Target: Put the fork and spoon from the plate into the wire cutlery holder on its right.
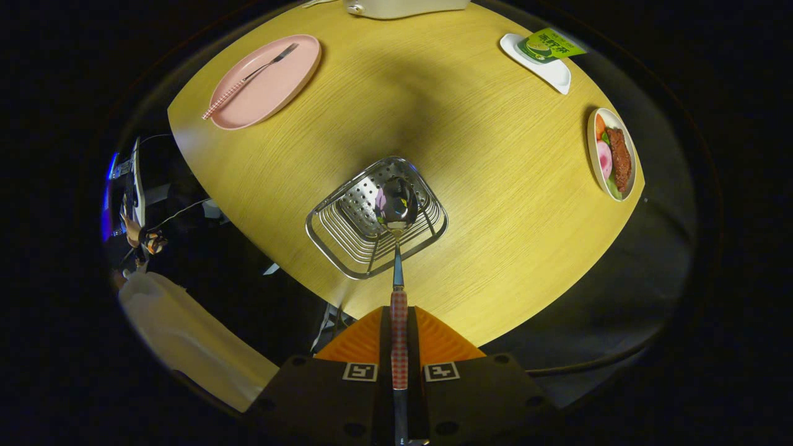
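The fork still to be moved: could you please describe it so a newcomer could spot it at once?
On the round wooden table, look beyond the wire cutlery holder to the pink plate. The fork lies alone across it, while the matching checked-handled spoon is clamped in the gripper.

Your hand-held gripper (399, 325) pointed forward and down over the counter (495, 186), its two fingers (359, 341) drawn in close, side by side. Both fingers pressed on the checked handle of the spoon (397, 204), which ran straight along the narrow gap between them. The spoon stuck out ahead of the fingertips, in line with the gripper. The two fingers sat level with each other, neither ahead of the other.
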`<state>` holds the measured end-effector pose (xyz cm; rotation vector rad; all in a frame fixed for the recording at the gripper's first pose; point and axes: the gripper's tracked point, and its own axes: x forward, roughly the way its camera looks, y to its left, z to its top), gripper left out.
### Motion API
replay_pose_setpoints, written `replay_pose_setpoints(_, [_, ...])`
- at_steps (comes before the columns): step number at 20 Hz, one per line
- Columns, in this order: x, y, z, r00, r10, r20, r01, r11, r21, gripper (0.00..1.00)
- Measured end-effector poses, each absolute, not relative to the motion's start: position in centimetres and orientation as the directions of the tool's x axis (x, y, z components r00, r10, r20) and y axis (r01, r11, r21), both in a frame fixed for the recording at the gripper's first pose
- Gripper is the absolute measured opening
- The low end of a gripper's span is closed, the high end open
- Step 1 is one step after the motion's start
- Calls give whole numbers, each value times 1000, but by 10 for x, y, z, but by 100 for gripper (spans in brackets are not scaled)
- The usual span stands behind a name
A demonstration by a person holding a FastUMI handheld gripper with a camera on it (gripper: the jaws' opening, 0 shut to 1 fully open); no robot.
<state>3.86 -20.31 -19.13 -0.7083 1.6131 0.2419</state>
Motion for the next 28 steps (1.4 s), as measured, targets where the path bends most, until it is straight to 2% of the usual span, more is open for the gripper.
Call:
replay_pose_setpoints(6, [48, -190, -192, -7, -251, -968, -561, 802, -204, 16])
replay_pose_setpoints(7, [48, -188, -189, 4, -240, -971, -561, 803, -201, 35])
replay_pose_setpoints(9, [50, -181, -184, 43, -205, -978, -557, 808, -194, 62])
replay_pose_setpoints(11, [53, -173, -177, 86, -170, -982, -551, 813, -189, 73])
replay_pose_setpoints(13, [50, -163, -169, 113, -124, -986, -535, 828, -165, 75])
replay_pose_setpoints(14, [50, -157, -163, 130, -101, -986, -529, 835, -155, 82])
replay_pose_setpoints(15, [50, -154, -161, 148, -84, -985, -526, 837, -151, 100])
replay_pose_setpoints(18, [54, -145, -154, 212, -42, -976, -502, 852, -146, 97])
replay_pose_setpoints(28, [58, -122, -89, 430, 89, -898, -414, 904, -108, 97])
